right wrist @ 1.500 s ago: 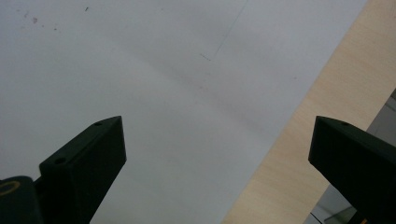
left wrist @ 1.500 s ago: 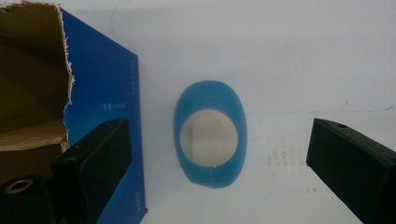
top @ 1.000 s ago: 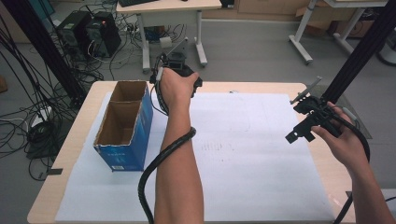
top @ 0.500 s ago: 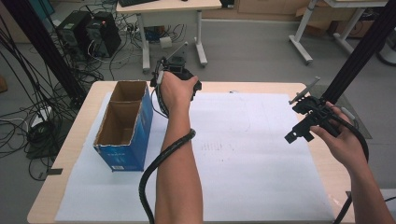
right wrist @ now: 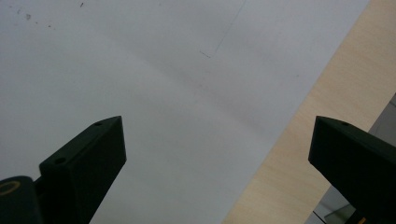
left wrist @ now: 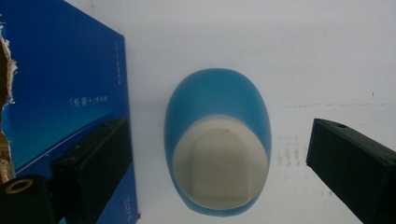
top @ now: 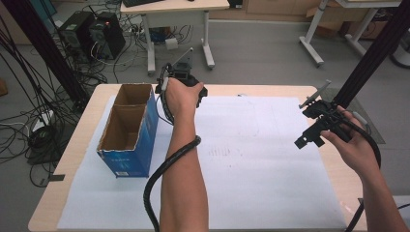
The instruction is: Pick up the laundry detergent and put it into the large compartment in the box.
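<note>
I see my left gripper with its fingers released, spread around the blue cup, which lies on the white sheet beside the blue box. My right gripper fingers are released over the table.

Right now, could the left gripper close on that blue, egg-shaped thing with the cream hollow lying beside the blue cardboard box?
Probably yes: the left gripper hangs open over the blue egg-shaped thing, one jaw on each side. The blue cardboard box stands close beside one jaw.
</note>
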